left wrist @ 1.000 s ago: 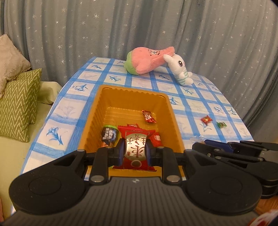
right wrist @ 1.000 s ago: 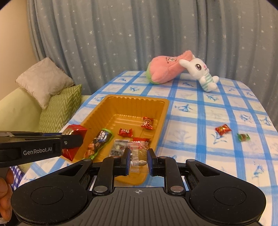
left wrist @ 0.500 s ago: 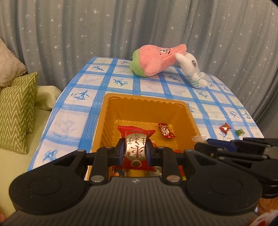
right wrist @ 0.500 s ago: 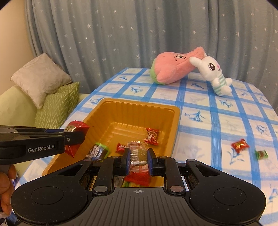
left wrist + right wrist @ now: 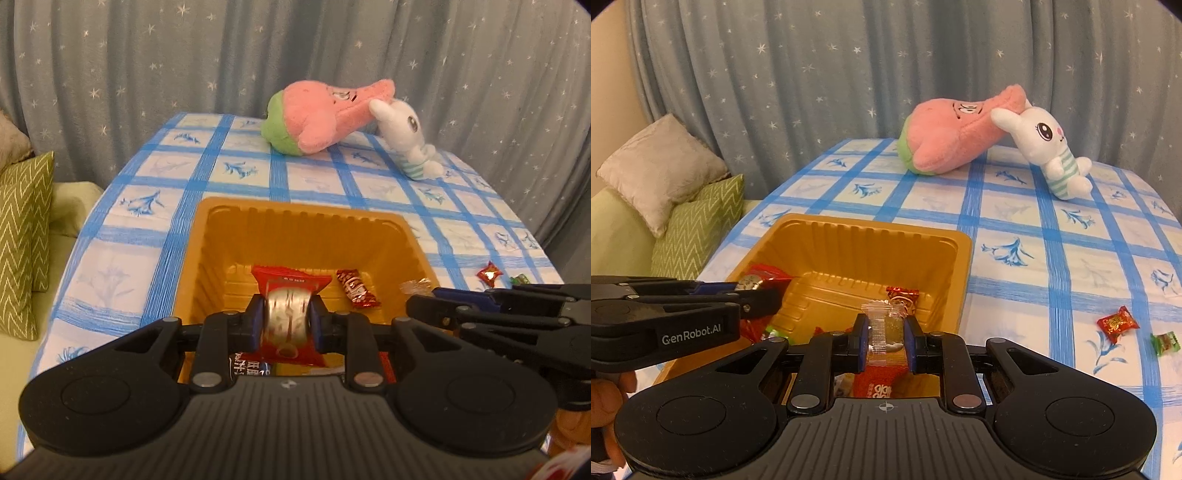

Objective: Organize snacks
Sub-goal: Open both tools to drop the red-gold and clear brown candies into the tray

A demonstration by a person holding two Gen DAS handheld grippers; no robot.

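Observation:
An orange plastic tray (image 5: 295, 229) (image 5: 879, 240) sits on the blue checked tablecloth and holds several wrapped snacks, among them a red candy (image 5: 356, 288). My left gripper (image 5: 286, 325) is shut on a red snack packet (image 5: 288, 291) and holds it over the tray's near end. My right gripper (image 5: 886, 332) is shut on a clear-wrapped snack (image 5: 882, 325) over the tray's near right part. The left gripper also shows in the right wrist view (image 5: 753, 291), with its red packet.
A red candy (image 5: 1117, 323) and a green candy (image 5: 1165, 341) lie on the cloth right of the tray. A pink plush (image 5: 956, 136) and a white bunny plush (image 5: 1049, 151) lie at the far end. Cushions (image 5: 698, 229) sit on a sofa at the left.
Both grippers have moved forward over the tray, still holding their snacks. The tray and plush toys look closer and the snacks in the tray's near end have slid under the grippers.

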